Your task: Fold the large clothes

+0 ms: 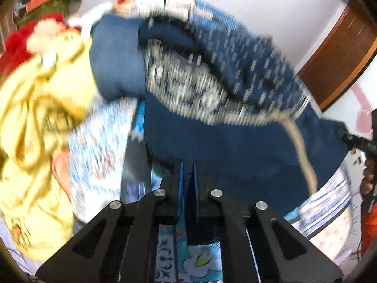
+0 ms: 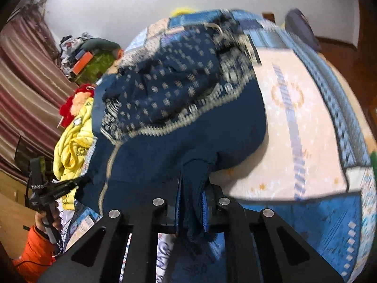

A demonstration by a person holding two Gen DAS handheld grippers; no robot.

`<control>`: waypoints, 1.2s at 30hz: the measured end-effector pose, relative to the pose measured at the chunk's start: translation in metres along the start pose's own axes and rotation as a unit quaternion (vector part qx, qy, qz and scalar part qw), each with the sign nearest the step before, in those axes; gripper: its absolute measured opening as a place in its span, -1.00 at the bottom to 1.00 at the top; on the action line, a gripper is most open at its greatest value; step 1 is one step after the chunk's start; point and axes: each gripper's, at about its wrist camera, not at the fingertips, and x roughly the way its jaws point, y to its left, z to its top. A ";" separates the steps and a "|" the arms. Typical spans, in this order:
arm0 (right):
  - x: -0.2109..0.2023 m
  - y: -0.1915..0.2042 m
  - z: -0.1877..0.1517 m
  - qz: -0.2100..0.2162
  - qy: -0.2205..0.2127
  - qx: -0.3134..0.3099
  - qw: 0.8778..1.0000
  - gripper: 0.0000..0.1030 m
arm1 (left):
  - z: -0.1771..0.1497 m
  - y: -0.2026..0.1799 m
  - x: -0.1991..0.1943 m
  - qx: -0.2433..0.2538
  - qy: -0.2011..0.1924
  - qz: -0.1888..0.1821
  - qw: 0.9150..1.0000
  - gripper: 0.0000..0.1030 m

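Pinching the dark blue garment (image 1: pixel 235 146) edge, left gripper (image 1: pixel 187 165) is sitting nearly closed on cloth; the garment is lying heaped on the bed (image 1: pixel 99 136) beside yellow clothing (image 1: pixel 40 108). Right wrist view: right gripper (image 2: pixel 192 184) is clamping bunched blue fabric, the garment spreading over the bedspread (image 2: pixel 294 122).

A bed (image 2: pixel 294 122) carries it all, under a patterned blue-and-cream bedcover (image 2: pixel 329 224). The dark blue garment (image 2: pixel 183 146) sprawls on it just ahead of the fingers, with a crumpled yellow cloth (image 2: pixel 73 146) lying to their left.
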 end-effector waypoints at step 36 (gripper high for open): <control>0.185 -0.055 0.323 -0.097 -0.060 0.027 0.993 -0.81 | 0.302 0.057 0.181 -0.020 -0.071 0.187 0.980 -0.84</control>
